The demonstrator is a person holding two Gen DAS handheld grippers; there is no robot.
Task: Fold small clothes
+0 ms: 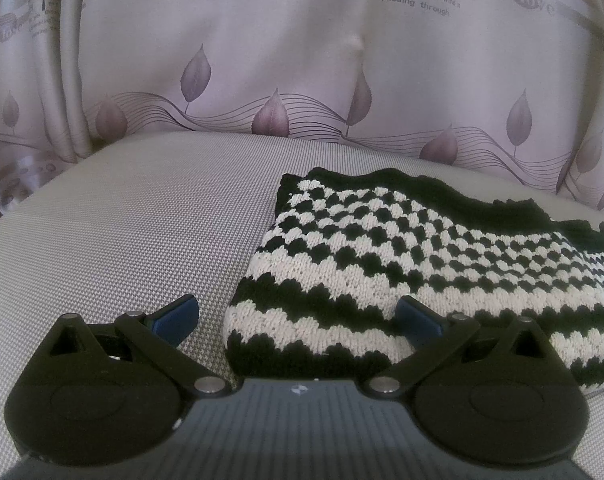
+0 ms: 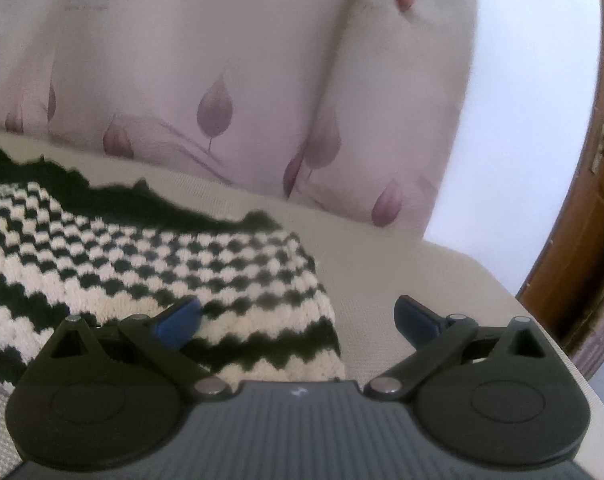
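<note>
Left wrist view: low, close over the grey woven counter [image 1: 122,232], looking forward past the left claw [image 1: 298,316] at the pale leaf-printed curtain [image 1: 262,60]; the black-and-cream knitted garment [image 1: 402,256] fills its right half.

Right wrist view: equally low and near, behind the right claw [image 2: 298,316], same facing; garment [image 2: 142,264] at left, brown wooden door frame [image 2: 582,240] at right.

Shared: garment, curtain [image 2: 182,80], counter [image 2: 402,280].
</note>
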